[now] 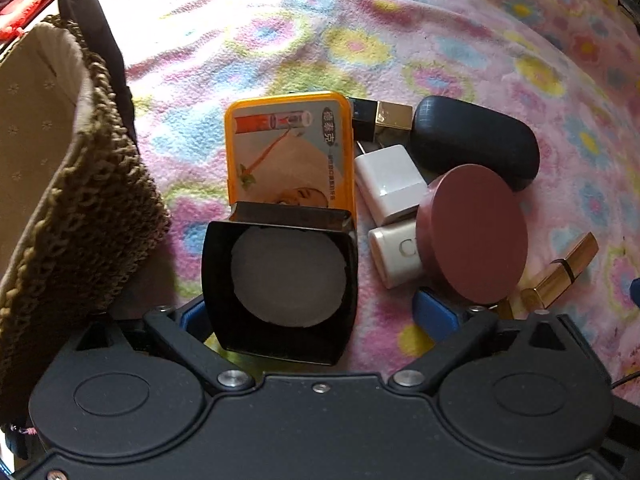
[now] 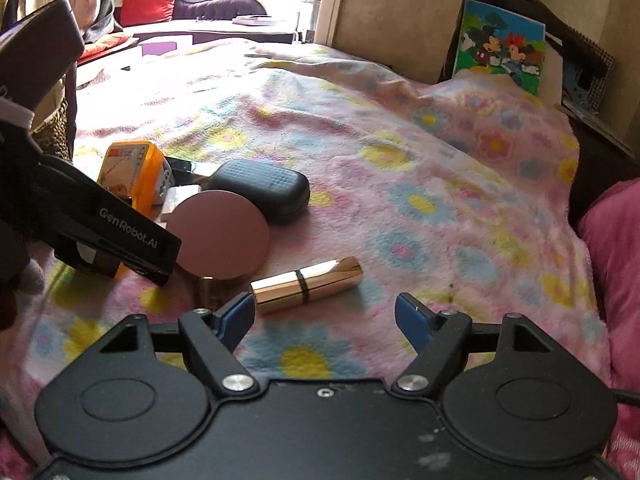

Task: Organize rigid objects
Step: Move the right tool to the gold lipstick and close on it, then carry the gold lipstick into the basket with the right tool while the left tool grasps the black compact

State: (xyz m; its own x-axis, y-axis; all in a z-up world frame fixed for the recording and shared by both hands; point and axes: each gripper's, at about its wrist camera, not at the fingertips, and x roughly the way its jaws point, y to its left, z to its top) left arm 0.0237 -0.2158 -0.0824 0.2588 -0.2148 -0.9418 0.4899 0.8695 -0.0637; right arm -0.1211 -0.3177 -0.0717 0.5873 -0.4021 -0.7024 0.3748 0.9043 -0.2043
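The black compact (image 1: 280, 292) sits low at frame centre in the left wrist view, between the spread fingers of the left gripper (image 1: 316, 314); whether they touch it I cannot tell. Right gripper (image 2: 325, 316) is open near the gold lipstick (image 2: 306, 285) on the floral blanket (image 2: 400, 184).
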